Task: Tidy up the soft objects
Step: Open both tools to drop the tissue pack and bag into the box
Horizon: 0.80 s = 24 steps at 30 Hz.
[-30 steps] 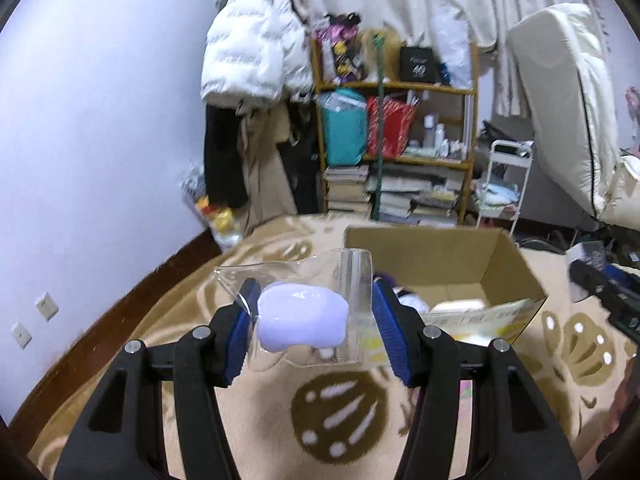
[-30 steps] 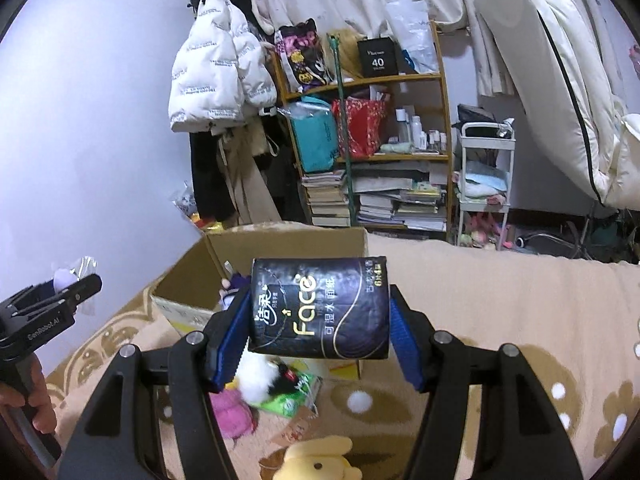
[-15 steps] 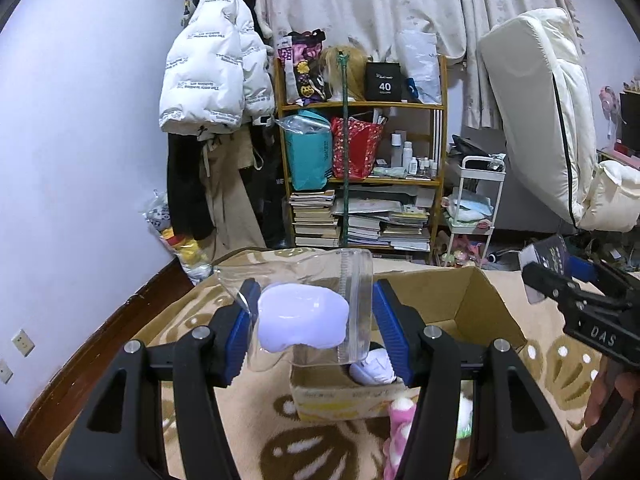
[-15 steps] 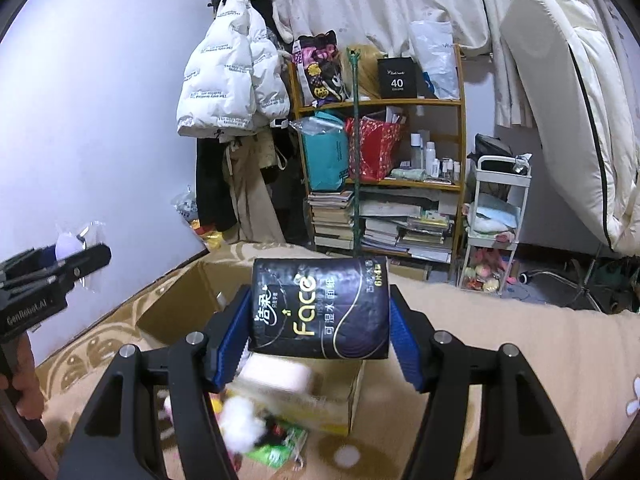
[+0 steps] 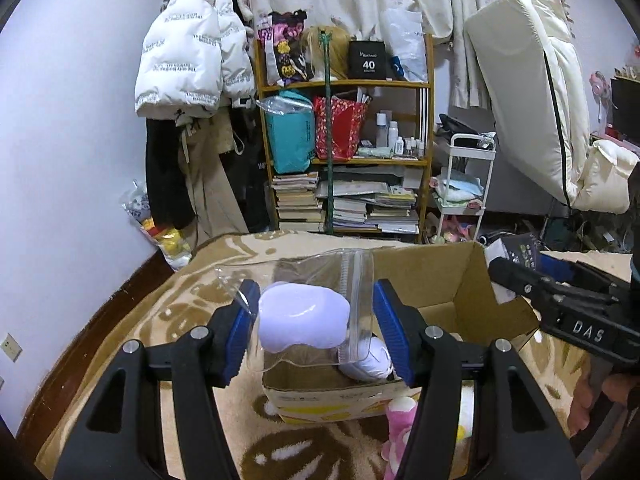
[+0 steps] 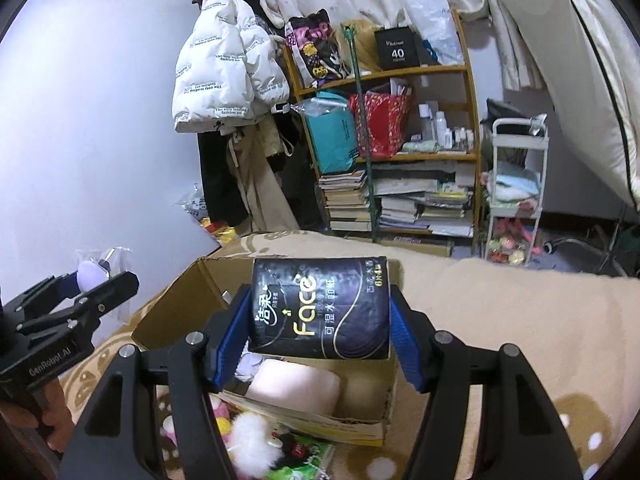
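My left gripper (image 5: 312,300) is shut on a clear zip bag (image 5: 356,276) with a lavender soft pad (image 5: 302,316) inside, held over the near left corner of an open cardboard box (image 5: 436,280). A white plush (image 5: 370,362) lies in the box below it. My right gripper (image 6: 320,304) is shut on a black tissue pack (image 6: 320,312) marked "Face", hanging above the same cardboard box (image 6: 172,312), where a pale pink roll (image 6: 294,386) rests. Each gripper shows at the edge of the other's view: the right gripper (image 5: 560,300) and the left gripper (image 6: 80,296).
The box sits on a beige patterned blanket (image 5: 200,300). A pink plush (image 5: 400,420), a white fluffy toy (image 6: 252,440) and a green packet (image 6: 308,452) lie by its near side. Behind stand a crowded bookshelf (image 5: 344,152), a white cart (image 5: 464,184), a hanging white jacket (image 5: 188,56) and a leaning mattress (image 5: 528,96).
Both grippers have moved forward and slightly down with their loads, from short of the box to over it. The box now sits right under the fingers in both views.
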Motion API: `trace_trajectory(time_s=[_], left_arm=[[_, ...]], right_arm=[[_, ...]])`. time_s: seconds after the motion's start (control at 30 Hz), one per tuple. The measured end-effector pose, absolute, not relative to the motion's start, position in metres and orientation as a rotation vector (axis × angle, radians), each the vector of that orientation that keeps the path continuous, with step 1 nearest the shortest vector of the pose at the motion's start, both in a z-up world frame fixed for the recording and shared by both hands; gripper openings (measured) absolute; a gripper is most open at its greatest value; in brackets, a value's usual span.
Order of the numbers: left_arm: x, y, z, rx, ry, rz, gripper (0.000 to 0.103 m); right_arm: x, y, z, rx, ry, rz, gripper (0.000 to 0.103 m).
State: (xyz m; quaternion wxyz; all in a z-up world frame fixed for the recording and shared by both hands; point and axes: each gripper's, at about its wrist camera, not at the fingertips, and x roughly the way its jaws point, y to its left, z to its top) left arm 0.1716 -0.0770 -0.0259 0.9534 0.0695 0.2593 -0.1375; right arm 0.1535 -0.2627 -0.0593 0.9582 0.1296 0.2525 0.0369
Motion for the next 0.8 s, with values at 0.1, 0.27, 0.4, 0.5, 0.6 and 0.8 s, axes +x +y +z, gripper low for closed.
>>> trace_trajectory(time_s=[0.1,0.27,0.4,0.5,0.6,0.8], left_arm=[[0.176,-0.076,-0.029,0.139,0.537,-0.274,0.058],[0.182,-0.073,-0.033,0.119,0.539,-0.25,0.062],[0.186,-0.074,-0.04,0.114,0.578,-0.258,0.065],[0.187,-0.075,-0.045,0.11,0.611,-0.263,0.066],[0.187,-0.073,-0.047,0.112,0.613,-0.255,0.068],[0.184,-0.07,-0.046,0.102,0.606,-0.255,0.082]], right_arm=[[0.159,-0.26,-0.069,0.253,0.537,0.083,0.068],[0.164,-0.253,-0.079,0.188,0.582,0.078,0.068],[0.165,-0.253,-0.082,0.191,0.606,0.099,0.069],[0.164,-0.255,-0.084,0.197,0.62,0.105,0.069],[0.163,-0.257,-0.086,0.204,0.626,0.1,0.074],[0.159,-0.263,-0.085,0.236,0.618,0.094,0.085]])
